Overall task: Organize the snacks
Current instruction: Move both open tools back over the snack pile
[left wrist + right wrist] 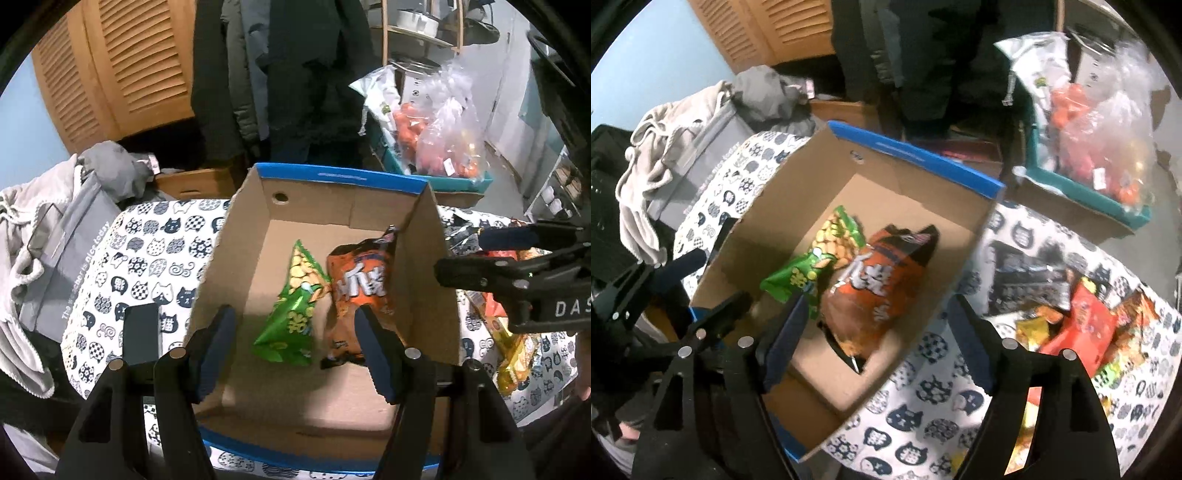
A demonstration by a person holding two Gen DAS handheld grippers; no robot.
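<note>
A cardboard box with a blue rim (340,177) (916,155) stands on a cat-print tablecloth (147,258) (923,424). On its floor lie a green snack bag (295,314) (812,266) and, to its right, an orange snack bag (362,288) (879,288). My left gripper (295,350) (713,280) hovers open over the near part of the box and holds nothing. My right gripper (879,343) (469,254) stands open at the box's right wall, above the orange bag, its pads clear of it. A heap of loose snack packets (1082,325) (513,343) lies on the cloth right of the box.
A teal crate with plastic bags of red items (443,147) (1100,147) sits behind on the right. Grey clothes and a grey bin (55,240) (683,147) crowd the left edge. Dark coats (295,74) hang behind the box, beside a louvred wooden door (110,74).
</note>
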